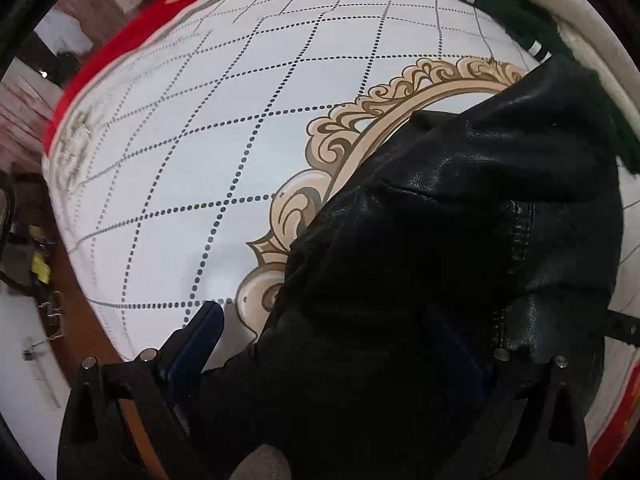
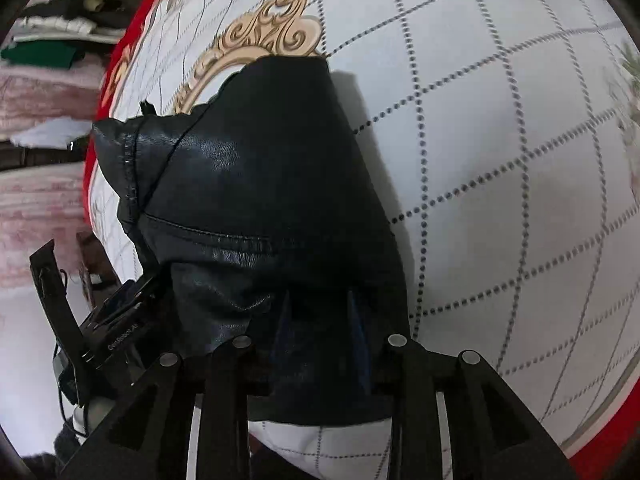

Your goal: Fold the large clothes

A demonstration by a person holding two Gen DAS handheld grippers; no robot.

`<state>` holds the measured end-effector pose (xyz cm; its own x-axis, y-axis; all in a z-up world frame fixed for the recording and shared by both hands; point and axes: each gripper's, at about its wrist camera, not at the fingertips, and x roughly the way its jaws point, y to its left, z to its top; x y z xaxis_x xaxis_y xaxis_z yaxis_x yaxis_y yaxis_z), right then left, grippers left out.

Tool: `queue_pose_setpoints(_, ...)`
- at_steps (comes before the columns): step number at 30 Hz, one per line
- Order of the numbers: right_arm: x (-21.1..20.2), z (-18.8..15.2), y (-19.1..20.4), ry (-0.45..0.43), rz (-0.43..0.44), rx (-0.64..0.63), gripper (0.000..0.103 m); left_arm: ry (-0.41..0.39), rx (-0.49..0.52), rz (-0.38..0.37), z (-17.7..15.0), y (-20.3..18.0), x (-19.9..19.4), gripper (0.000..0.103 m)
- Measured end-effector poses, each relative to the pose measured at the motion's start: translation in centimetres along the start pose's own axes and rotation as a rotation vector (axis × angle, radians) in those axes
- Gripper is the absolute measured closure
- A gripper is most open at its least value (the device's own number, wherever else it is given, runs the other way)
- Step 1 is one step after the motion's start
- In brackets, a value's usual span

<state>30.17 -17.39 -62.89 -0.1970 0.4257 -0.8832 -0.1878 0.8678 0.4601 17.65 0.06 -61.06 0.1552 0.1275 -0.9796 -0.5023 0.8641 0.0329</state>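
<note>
A black leather jacket lies bunched on a white bed cover with a dotted diamond pattern. In the left wrist view my left gripper is open wide; its left finger is bare and the jacket drapes over the gap and the right finger. In the right wrist view the same jacket fills the centre, and my right gripper is shut on a fold of it at its near edge. The left gripper's body shows at the lower left.
A dark green garment with white stripes lies at the bed's far right. The cover has a red border and a beige ornament. Folded clothes are stacked on shelves beyond the bed. The bed's edge drops to a wooden floor at the left.
</note>
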Motion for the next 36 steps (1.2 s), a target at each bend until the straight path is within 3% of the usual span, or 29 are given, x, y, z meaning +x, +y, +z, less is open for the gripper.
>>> queue_pose_setpoints(2, -1.2, 1.0, -0.4, 0.027, 0.056, 0.022, 0.067, 0.016, -0.023, -0.031, 0.4, 0.8, -0.7, 0.000)
queue_pose_setpoints(3, -2.2, 1.2, -0.8, -0.004, 0.094, 0.016, 0.057, 0.016, -0.043, -0.040, 0.4, 1.4, -1.3, 0.000)
queue_pose_setpoints(4, -2.6, 1.2, -1.3, -0.029, 0.108, 0.010, 0.044, 0.013, -0.058, -0.049, 0.3, 1.9, -1.9, 0.000)
queue_pose_setpoints(5, -3.2, 1.3, -2.5, -0.069, 0.110, 0.015, 0.015, 0.004, -0.082, -0.068, 0.0, 2.5, -2.6, 0.000)
queue_pose_setpoints(6, -3.0, 1.3, -3.8, -0.081, 0.126, 0.029, 0.007, -0.001, -0.101, -0.074, -0.3, 2.9, -3.2, 0.000)
queue_pose_setpoints(8, -0.1, 1.8, -6.2, 0.002, 0.243, 0.076, 0.007, -0.011, -0.151, -0.103, -1.3, 3.9, -4.5, 0.001)
queue_pose_setpoints(9, 1.6, 2.0, -7.1, 0.045, 0.300, 0.104, 0.000, -0.014, -0.175, -0.118, -1.9, 4.2, -5.2, 0.001)
queue_pose_setpoints(15, 3.5, 3.5, -5.6, 0.027, 0.485, 0.047, 0.001, -0.011, -0.261, -0.145, -6.8, 4.8, -8.1, 0.001)
queue_pose_setpoints(16, 3.6, 3.5, -5.2, 0.025, 0.465, 0.042, 0.004, -0.010, -0.277, -0.143, -7.7, 4.8, -8.3, 0.001)
queue_pose_setpoints(18, 3.6, 3.3, -5.0, 0.020, 0.429, 0.047, 0.035, 0.004, -0.296, -0.140, -8.6, 4.4, -8.1, 0.001)
queue_pose_setpoints(21, 3.0, 2.1, -6.6, 0.027, 0.525, 0.157, 0.050, 0.018, -0.346, -0.153, -10.0, 4.8, -7.8, 0.001)
queue_pose_setpoints(25, 2.4, -0.3, -7.2, 0.041, 0.522, 0.180, 0.048, 0.008, -0.435, -0.246, -9.9, 5.3, -5.4, 0.001)
queue_pose_setpoints(27, 3.6, -0.6, -8.5, 0.071, 0.536, 0.215, 0.030, 0.001, -0.502, -0.313, -9.4, 5.7, -3.6, 0.001)
queue_pose_setpoints(30, 4.9, -0.7, -9.3, 0.065, 0.579, 0.213, 0.026, -0.012, -0.596, -0.412, -8.0, 6.0, -1.1, 0.001)
queue_pose_setpoints(34, 6.2, -0.5, -9.0, 0.050, 0.677, 0.217, 0.022, -0.106, -0.607, -0.374, -6.2, 5.4, -1.0, 0.002)
queue_pose_setpoints(36, 7.2, 0.2, -7.2, 0.049, 0.694, 0.225, 0.016, -0.158, -0.591, -0.367, -5.4, 4.8, -1.3, 0.011)
